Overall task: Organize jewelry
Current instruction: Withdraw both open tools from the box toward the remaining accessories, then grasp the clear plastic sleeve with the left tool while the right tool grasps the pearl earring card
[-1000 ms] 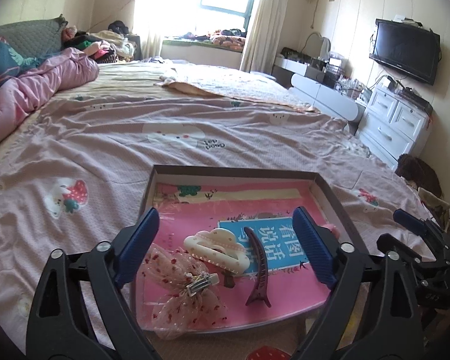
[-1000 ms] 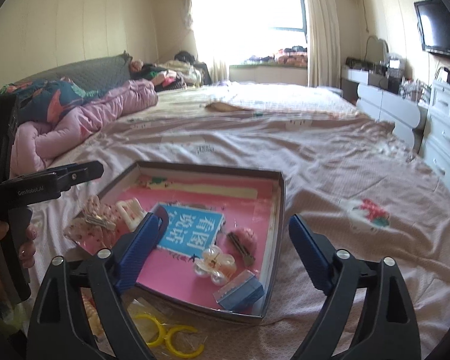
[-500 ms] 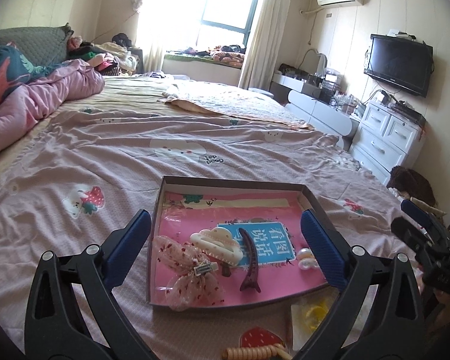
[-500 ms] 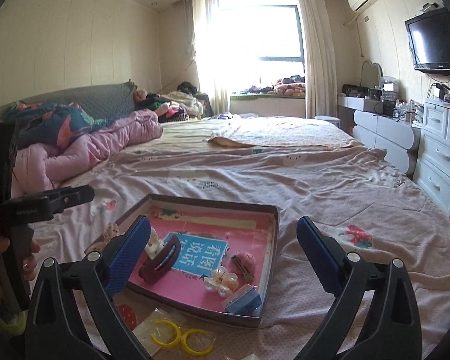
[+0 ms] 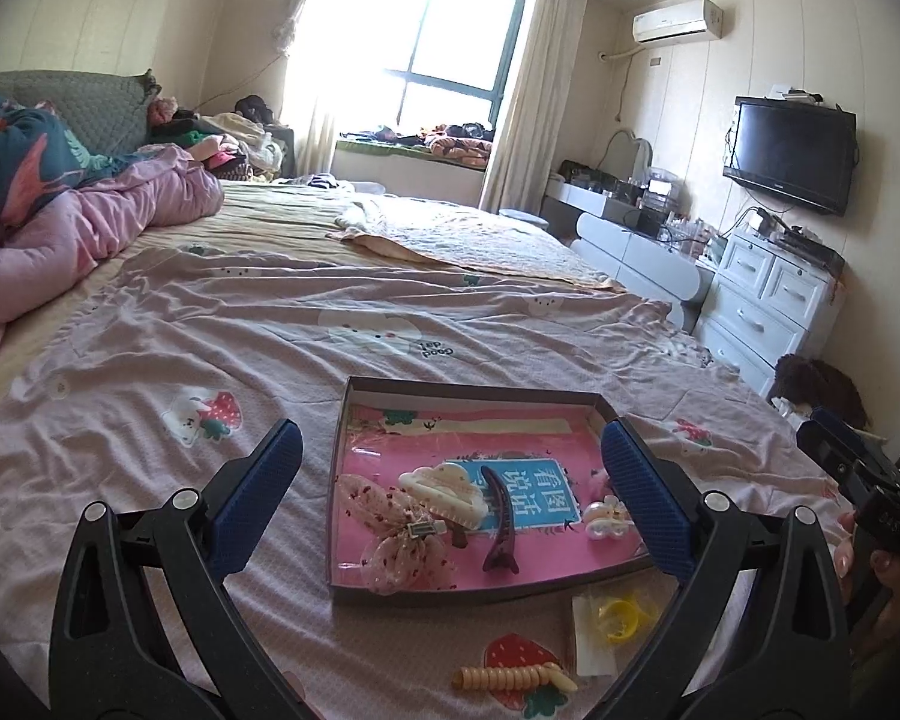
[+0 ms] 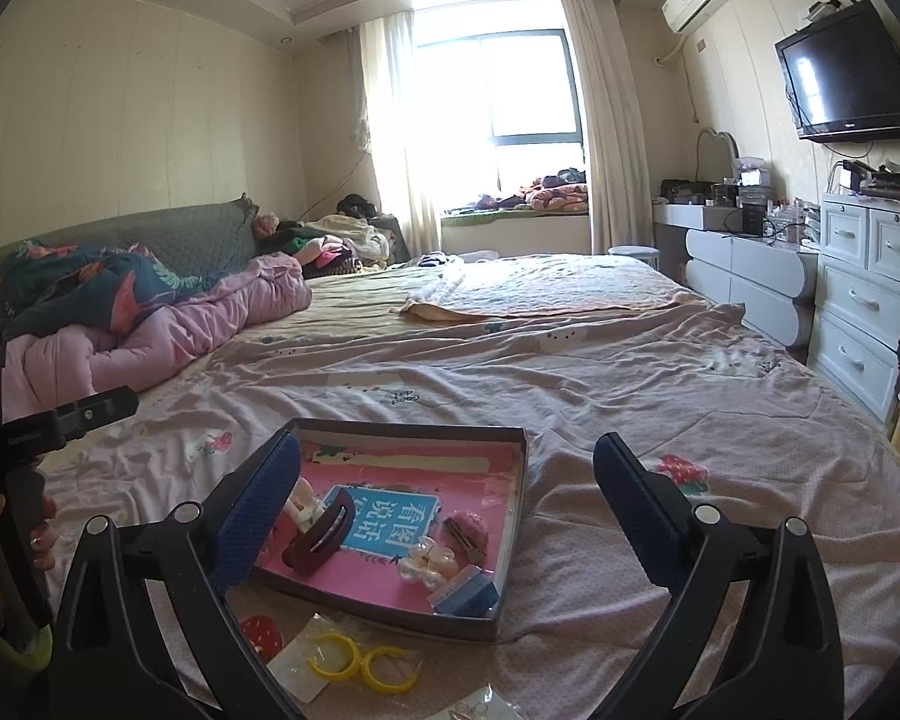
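Observation:
A shallow pink-lined box (image 5: 468,390) lies on the bed; it also shows in the right wrist view (image 6: 513,516). In it are a pink bow clip (image 5: 399,531), a cream cloud claw clip (image 5: 444,489), a dark red clip (image 5: 498,531), a pearl flower clip (image 5: 606,522), and a blue box (image 6: 468,591). In front of it lie yellow hoop earrings in a bag (image 5: 621,618) (image 6: 360,663) and a beige spiral hair tie (image 5: 513,675). My left gripper (image 5: 450,498) is open and empty, above the box. My right gripper (image 6: 447,510) is open and empty.
The bed has a pink printed sheet (image 5: 270,348). A pink quilt (image 5: 90,222) is piled at the left. White drawers (image 5: 768,300) and a wall TV (image 5: 789,153) are on the right. Another small packet (image 6: 480,708) lies at the front edge.
Both grippers have pulled back and risen away from the box, so more of the bed and room shows. Both stay open and empty.

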{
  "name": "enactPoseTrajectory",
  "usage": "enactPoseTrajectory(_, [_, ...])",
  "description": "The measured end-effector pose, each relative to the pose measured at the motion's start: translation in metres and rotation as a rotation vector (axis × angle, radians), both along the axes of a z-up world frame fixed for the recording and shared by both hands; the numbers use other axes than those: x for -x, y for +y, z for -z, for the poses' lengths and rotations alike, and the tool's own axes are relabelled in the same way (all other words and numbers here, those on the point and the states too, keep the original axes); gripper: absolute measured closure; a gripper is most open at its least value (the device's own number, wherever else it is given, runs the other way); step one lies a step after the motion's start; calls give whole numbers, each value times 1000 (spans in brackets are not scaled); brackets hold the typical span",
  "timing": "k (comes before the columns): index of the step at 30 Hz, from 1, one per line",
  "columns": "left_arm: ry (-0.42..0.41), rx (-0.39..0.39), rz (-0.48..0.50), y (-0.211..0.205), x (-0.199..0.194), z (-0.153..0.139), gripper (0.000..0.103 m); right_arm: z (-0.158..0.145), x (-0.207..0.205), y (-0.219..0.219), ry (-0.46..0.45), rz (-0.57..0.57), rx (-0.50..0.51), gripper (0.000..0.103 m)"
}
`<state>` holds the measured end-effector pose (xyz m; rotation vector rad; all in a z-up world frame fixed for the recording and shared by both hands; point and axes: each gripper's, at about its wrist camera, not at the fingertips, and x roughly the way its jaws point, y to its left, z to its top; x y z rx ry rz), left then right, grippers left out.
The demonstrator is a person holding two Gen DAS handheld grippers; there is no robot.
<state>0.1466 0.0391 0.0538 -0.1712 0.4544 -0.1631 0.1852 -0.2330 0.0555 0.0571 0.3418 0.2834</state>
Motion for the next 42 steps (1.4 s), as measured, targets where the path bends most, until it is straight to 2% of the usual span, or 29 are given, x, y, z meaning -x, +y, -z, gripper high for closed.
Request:
enactPoseTrajectory(17, [-14,-7,3,0,35,3,12,14,29,9,46,-35,71,8])
enactPoseTrajectory(26, [14,-22,23,-5,47,15,12,27,42,5,86,-40,100,8])
enactPoseTrajectory(38, [87,-107,149,-53,44,42,12,50,56,1,175,-45,155,8])
enactPoseTrajectory(42, [134,-130,199,-66,40,55,12,58,53,-2,205,-33,175,8])
